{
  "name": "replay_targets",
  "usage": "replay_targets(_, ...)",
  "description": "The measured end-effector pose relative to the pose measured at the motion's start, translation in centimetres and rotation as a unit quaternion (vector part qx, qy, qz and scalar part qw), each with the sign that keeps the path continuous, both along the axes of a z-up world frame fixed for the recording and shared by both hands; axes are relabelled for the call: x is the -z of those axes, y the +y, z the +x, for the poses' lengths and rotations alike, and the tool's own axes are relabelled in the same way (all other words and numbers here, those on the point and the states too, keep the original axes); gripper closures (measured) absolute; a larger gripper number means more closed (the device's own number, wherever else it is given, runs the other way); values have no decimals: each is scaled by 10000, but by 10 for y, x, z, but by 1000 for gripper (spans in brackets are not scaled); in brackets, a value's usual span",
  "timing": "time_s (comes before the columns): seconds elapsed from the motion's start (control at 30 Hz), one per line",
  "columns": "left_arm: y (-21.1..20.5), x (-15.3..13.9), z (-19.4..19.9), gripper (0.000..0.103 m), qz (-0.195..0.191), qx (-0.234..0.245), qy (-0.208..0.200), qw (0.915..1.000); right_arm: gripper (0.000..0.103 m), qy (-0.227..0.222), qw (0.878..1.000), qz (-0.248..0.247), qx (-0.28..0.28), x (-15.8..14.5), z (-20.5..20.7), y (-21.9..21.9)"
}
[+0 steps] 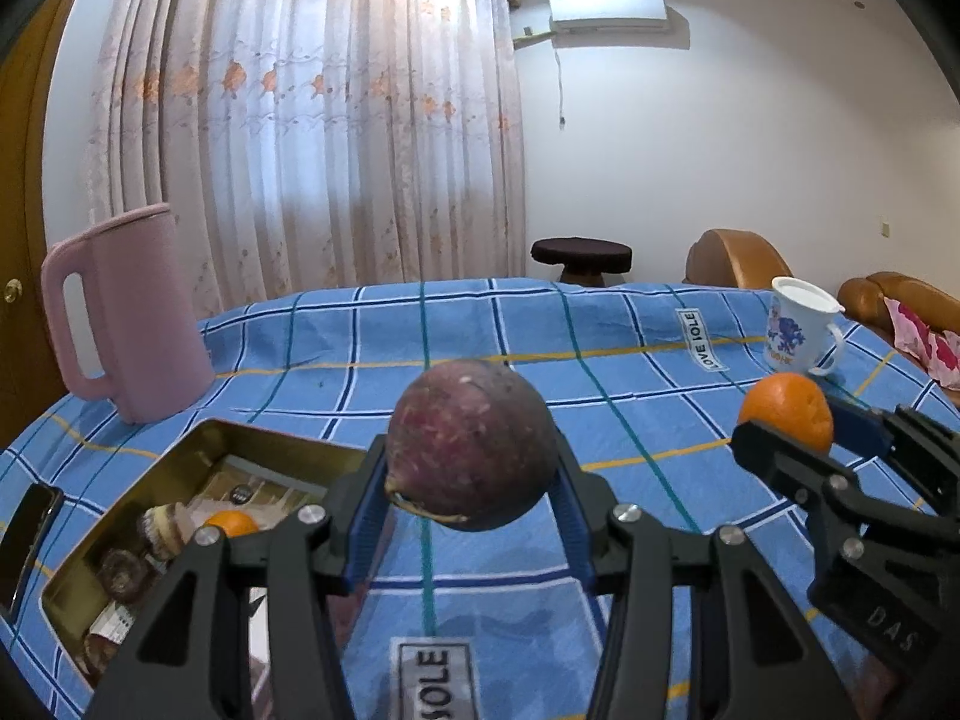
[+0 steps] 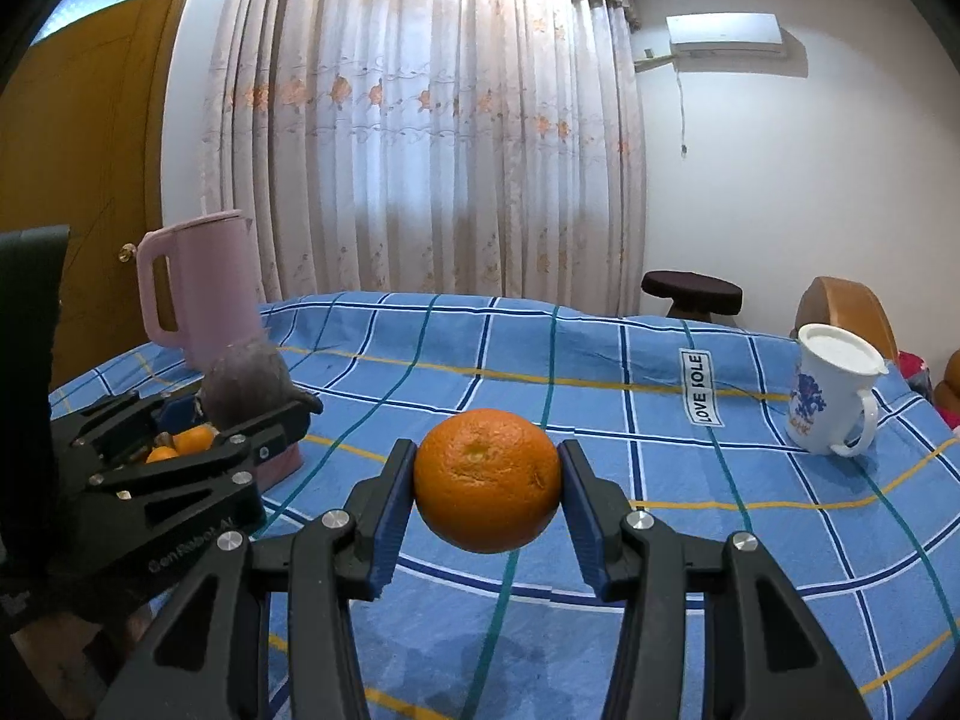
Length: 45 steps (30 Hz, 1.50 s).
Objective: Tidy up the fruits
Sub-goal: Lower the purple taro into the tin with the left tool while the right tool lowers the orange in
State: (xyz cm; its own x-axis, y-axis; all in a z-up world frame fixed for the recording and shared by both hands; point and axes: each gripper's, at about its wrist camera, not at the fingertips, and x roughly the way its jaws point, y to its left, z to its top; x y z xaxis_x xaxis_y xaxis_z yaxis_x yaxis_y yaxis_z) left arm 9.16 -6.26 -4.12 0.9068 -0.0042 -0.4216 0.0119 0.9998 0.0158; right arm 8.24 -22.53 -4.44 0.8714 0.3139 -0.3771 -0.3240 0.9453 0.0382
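A dark purple fruit (image 1: 471,444) is clamped between the narrowed jaws of the left tool (image 1: 471,480) and held above the blue checked surface (image 1: 630,396), just right of an open gold tin (image 1: 198,444) that already holds small oranges and wrapped snacks. An orange (image 2: 487,479) is gripped likewise in the right tool (image 2: 487,498), farther from the tin, with the left tool between them. Behind the tin stands a pink jug (image 1: 129,312); a white mug (image 2: 831,399) sits well beyond the orange, away from the tin.

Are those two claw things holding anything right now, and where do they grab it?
Left tool pinches a purple fruit by its sides; right tool pinches an orange by its sides, both above the table.
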Motion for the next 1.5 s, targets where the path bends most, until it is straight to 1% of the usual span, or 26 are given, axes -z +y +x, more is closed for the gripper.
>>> replay_targets(0.17,14,2,-7,52,-45,-25,122,9999,54,198,9997,7,-153,2,2,12)
replay_targets(0.27,24,2,-11,52,-34,-66,186,9998,54,245,9993,-2,-294,3,4,25)
replay_targets(0.4,42,-6,-18,52,-86,-186,200,9996,54,352,9980,156,-500,-5,9,42)
replay_targets(0.5,62,-13,-23,52,-39,-371,188,9991,54,220,9967,219,-745,-19,8,62)
replay_targets(0.67,99,-18,-29,52,-89,-734,256,9969,54,79,9924,232,-1207,-37,8,102)
replay_targets(0.8,122,-16,-34,52,-69,-979,312,9947,54,43,9885,179,-1500,-41,8,132)
replay_targets(0.97,145,-12,-38,52,-13,-1199,396,9920,54,78,9846,157,-1738,-41,9,156)
replay_targets(1.17,165,-2,-41,52,18,-1342,552,9894,54,251,9806,52,-1944,-34,14,182)
replay_targets(1.33,174,8,-39,52,-22,-1374,694,9881,54,604,9767,-46,-2058,-14,21,198)
replay_targets(1.5,176,17,-35,52,-49,-1345,859,9872,53,862,9726,-211,-2147,4,26,208)
